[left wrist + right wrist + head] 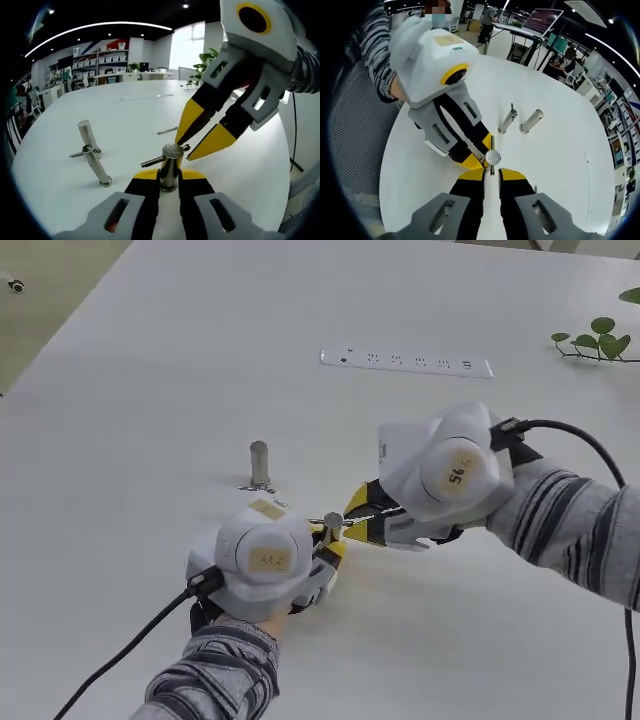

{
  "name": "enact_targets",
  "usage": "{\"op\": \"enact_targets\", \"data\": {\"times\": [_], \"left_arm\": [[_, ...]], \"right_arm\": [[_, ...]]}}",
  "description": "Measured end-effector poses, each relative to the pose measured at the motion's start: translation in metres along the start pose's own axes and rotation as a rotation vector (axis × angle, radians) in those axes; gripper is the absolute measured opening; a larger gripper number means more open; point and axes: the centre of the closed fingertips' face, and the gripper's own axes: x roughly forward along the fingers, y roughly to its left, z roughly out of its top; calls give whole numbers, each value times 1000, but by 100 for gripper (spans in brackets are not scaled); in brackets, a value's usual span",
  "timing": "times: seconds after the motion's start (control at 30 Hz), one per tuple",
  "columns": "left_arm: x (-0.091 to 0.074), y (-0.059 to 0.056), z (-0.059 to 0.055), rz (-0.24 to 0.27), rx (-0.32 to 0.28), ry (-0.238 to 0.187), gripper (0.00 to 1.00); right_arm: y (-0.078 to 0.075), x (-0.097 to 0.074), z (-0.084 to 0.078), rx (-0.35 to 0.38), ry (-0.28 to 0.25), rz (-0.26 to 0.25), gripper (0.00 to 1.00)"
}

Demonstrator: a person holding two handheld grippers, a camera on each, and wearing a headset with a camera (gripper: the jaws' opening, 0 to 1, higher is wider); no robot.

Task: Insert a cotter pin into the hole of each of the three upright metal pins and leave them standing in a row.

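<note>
The fingers (146, 197) of the left gripper (169, 176) are pressed in on a metal pin (170, 162), clamping it low on its shaft as it stands upright on the table. The fingers (512, 176) of the right gripper (491, 175) are nipped together on the end of a cotter pin (152, 161), which sits crosswise through the hole near that pin's top. The two grippers meet tip to tip, the left coming in from the near side and the right from the person's right.

The white table (150, 360) runs wide beneath it all. A striped sleeve (580, 520) shows behind the right gripper. A long white power strip (405, 362) lies flat on the far side, and a leafy plant (600, 340) reaches in at the far right edge.

A second metal pin (259, 462) stands upright on the table, well apart from the grippers, beyond them and to the left. The left gripper view shows a second cotter pin (85, 150) through it. In the right gripper view a third metal pin (532, 120) sits just beside the second one; I cannot tell whether it stands or lies. A loose cotter pin (167, 131) lies flat on the table beyond the held pin.
</note>
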Motion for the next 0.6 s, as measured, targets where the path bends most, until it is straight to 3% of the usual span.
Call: {"op": "enact_targets", "data": {"times": [0.6], "left_arm": [[1,0,0,2,20,3,10]], "right_arm": [[0,-3,-1,42,-11,3,0]]}}
